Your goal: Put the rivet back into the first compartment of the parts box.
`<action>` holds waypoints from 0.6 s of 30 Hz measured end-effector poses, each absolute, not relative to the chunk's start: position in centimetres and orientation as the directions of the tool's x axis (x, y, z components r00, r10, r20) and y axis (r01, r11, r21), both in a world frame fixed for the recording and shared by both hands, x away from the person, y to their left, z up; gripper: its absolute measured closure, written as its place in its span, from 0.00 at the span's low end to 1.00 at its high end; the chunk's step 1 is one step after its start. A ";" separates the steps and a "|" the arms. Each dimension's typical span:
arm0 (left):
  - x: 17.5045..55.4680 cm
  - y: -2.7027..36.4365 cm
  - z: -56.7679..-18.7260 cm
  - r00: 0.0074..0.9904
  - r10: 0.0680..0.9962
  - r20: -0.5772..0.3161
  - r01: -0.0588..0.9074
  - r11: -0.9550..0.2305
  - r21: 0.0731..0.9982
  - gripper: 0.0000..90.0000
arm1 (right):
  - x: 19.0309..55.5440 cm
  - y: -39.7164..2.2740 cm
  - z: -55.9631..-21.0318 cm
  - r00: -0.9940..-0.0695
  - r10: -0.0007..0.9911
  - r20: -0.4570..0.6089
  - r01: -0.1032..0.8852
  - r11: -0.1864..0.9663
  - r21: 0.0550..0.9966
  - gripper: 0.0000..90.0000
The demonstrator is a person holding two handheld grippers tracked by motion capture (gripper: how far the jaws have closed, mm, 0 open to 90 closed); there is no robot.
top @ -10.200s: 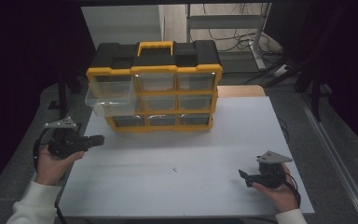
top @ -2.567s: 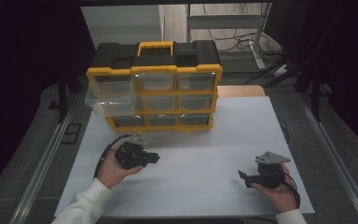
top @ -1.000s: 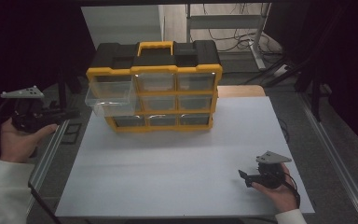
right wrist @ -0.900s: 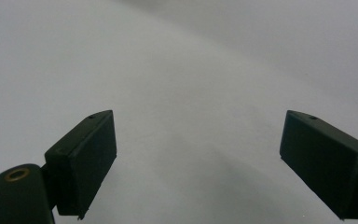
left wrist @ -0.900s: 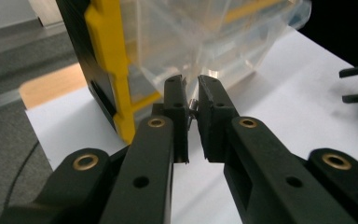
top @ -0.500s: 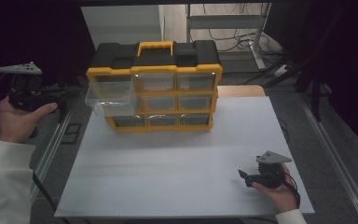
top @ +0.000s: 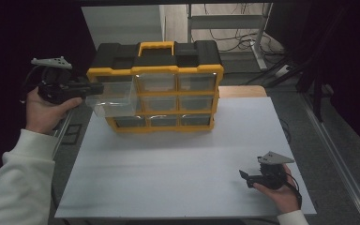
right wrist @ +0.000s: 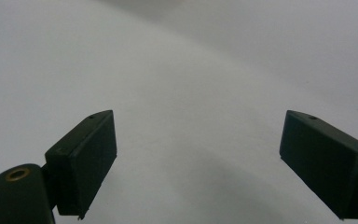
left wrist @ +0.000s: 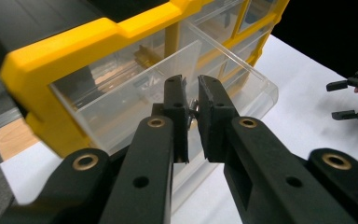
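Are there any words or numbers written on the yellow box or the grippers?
None can be read: the organizer, its open drawer, the left hand-held gripper, the right hand-held gripper and the white mat show no words, numbers or signs.

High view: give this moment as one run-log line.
left gripper: shut on screw, at open drawer | right gripper: open on table

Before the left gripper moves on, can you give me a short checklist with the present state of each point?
1. Left gripper shut on the small shiny part: ok.
2. Clear plastic drawer pulled out of the yellow and black organizer box: ok.
3. Gripper tips over the drawer opening: cannot tell.
4. Right gripper open, resting on the white table sheet, away from the box: ok.
5. Drawer contents: cannot tell.
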State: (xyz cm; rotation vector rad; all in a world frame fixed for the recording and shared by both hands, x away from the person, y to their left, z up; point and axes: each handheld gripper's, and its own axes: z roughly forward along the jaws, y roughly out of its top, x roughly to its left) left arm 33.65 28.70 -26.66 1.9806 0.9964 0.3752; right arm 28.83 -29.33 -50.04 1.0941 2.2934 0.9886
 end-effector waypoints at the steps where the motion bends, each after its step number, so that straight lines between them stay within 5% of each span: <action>1: 33.8 28.5 -26.7 0.636 0.764 -0.106 0.506 -0.310 0.805 0.93 | 28.8 -29.3 -50.0 -0.607 0.792 -0.061 0.500 0.440 0.746 0.12; 7: 34.1 28.0 -27.2 0.648 0.755 -0.099 0.477 -0.300 0.826 0.87 | 28.8 -29.3 -50.0 -0.607 0.793 -0.063 0.499 0.441 0.746 0.12; 11: 33.8 28.2 -27.3 0.642 0.760 -0.105 0.461 -0.273 0.844 0.45 | 28.8 -29.3 -50.0 -0.608 0.791 -0.065 0.499 0.444 0.744 0.12; 18: 32.7 29.2 -27.5 0.647 0.754 -0.113 0.457 -0.265 0.849 0.18 | 28.8 -29.3 -50.0 -0.608 0.791 -0.069 0.498 0.448 0.742 0.12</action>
